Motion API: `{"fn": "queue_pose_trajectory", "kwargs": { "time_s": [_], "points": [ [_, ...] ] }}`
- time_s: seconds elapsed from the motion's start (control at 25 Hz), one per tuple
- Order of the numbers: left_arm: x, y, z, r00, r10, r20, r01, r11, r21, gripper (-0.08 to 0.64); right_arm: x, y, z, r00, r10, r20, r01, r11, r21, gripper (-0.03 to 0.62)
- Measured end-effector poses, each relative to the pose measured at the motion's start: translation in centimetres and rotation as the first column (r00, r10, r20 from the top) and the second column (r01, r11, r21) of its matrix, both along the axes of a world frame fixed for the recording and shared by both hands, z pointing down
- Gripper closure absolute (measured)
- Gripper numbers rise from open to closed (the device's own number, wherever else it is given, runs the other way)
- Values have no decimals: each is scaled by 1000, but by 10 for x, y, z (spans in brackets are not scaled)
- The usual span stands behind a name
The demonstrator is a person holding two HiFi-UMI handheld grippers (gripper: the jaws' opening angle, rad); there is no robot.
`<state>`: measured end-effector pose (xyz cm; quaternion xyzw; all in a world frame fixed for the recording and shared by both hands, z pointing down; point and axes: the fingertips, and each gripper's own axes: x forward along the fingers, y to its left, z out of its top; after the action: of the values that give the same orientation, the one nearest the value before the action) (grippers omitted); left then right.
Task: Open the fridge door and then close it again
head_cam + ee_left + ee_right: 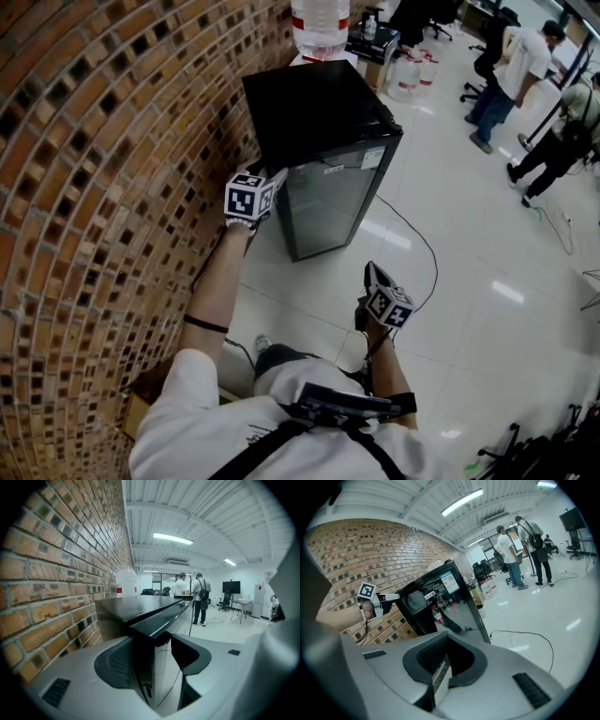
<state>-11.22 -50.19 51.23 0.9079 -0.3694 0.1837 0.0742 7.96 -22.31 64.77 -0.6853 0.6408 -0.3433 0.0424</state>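
So the brick wall (84, 187) is filling the whole 9 o'clock side of the head view, and the glossy white floor (487, 328) is taking up the rest. The black mini fridge (314, 112) is standing at 12 o'clock with one side near the bricks. Its glass door (328, 202) is facing 5 o'clock, and I can't tell if it's shut tight. A few people (506, 75) are standing around way off at 2 o'clock. A big water bottle (321, 23) is poking in at the top edge behind the fridge.

My left claw (277, 178) is sitting at the door's top corner on the wall side. Its jaws are spreading wide with the door's edge between them, and I'm not seeing the pads squeezing it. My right claw (372, 272) is hanging over the floor at 5 o'clock, well apart from the fridge, jaws pressing together on nothing. A thin black cord (434, 258) is trailing across the floor at the fridge's 4 o'clock.
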Motion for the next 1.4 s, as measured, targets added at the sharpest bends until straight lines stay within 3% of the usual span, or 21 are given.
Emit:
{"fn": "queue_pose_trajectory", "kwargs": {
  "time_s": [0.16,0.44,0.64,0.8,1.12,1.4],
  "points": [
    [5,30,-1,1000,-18,4,17,1000,26,330,6,-4,-7,1000,-9,0,9,1000,19,586],
    [16,97,-3,995,-96,-6,96,995,6,331,-2,-4,-21,997,-80,-4,80,996,45,586],
    [32,153,-4,995,-84,-53,84,996,1,370,-6,9,-31,993,-121,-14,122,991,60,584],
    [48,187,-3,997,-68,-32,69,998,12,370,1,27,-33,992,-125,-12,125,990,62,586],
    [84,244,-6,999,-37,-19,38,998,52,396,40,68,-37,996,-89,-26,91,993,71,586],
    [123,289,-5,998,50,-24,-48,996,80,403,71,100,-35,997,-59,-41,62,995,79,586]
  ]
}}
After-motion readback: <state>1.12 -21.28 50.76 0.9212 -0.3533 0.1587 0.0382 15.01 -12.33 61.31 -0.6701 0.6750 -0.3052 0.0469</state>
